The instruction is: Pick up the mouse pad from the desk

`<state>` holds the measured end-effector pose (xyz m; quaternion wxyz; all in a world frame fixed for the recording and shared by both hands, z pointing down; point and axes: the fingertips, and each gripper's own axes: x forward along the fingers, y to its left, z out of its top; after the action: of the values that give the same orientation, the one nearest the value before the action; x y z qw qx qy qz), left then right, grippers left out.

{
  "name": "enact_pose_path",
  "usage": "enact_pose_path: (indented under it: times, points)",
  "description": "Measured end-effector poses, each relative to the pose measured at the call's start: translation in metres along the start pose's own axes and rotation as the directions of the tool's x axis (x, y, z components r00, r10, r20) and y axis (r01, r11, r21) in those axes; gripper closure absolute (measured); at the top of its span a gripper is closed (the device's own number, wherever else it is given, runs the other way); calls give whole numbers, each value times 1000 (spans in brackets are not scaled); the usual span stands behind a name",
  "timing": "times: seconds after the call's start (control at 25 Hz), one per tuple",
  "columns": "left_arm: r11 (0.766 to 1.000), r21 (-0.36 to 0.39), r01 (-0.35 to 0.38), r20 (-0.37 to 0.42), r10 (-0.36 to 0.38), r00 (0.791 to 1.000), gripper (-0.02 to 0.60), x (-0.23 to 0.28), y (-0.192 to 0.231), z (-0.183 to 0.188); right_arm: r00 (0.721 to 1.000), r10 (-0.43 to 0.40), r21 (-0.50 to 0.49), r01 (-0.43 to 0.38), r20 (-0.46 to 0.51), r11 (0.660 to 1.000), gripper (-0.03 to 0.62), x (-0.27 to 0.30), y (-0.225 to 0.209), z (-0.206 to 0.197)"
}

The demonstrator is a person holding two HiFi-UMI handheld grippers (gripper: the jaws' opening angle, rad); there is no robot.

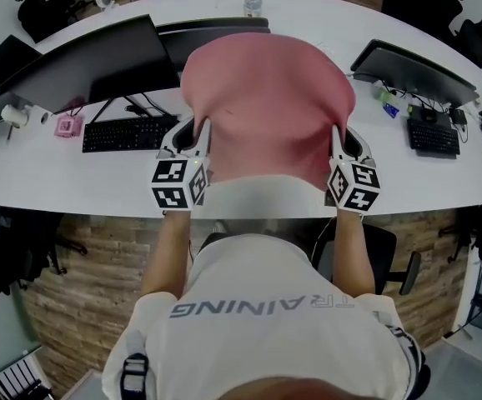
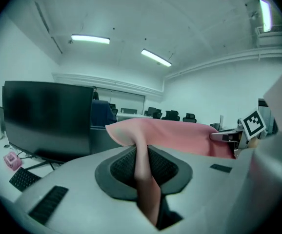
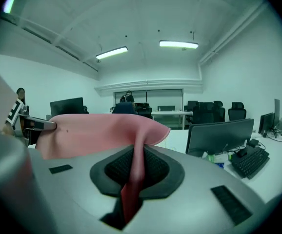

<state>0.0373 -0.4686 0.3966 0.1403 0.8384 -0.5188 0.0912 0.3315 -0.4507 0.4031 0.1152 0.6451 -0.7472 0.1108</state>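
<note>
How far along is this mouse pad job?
Nearly done. The pink mouse pad is pinched in the left gripper and the right gripper and looks raised off the white desk. Little seems left beyond holding it clear.

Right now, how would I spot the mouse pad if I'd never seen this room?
Find the long white desk with black monitors and keyboards. Over its middle, the left gripper and right gripper pinch a floppy sheet by its near corners: the mouse pad. It's the only big pink thing.
</note>
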Motion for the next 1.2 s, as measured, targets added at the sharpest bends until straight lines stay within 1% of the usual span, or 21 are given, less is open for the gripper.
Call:
enact_pose_path:
  times: [0.12, 0.2, 0.36, 0.48, 0.64, 0.92, 1.2]
  points:
    - [1000, 28, -3, 82, 1, 997, 502, -14, -2, 37, 995, -1, -21, 3, 96, 1000, 539, -14, 4, 41]
    - [999, 47, -9, 136, 2, 991, 502, -23, -5, 59, 988, 1, -37, 5, 156, 999, 539, -24, 7, 65]
    - [997, 75, -33, 242, 14, 970, 502, -41, -9, 98, 963, 15, -62, 1, 268, 998, 539, -42, 12, 107]
    - [996, 78, -48, 295, 23, 955, 502, -53, -13, 113, 947, 28, -78, -3, 320, 997, 539, -54, 15, 129]
    - [996, 72, -56, 319, 30, 947, 502, -59, -14, 116, 939, 27, -94, 6, 343, 996, 539, -60, 18, 139]
    - [996, 62, -71, 316, 48, 948, 502, -65, -7, 112, 947, 46, -113, -10, 319, 994, 539, -56, 28, 135]
    - [995, 55, -81, 313, 60, 948, 503, -69, -5, 109, 948, 56, -118, -19, 313, 993, 539, -56, 31, 131]
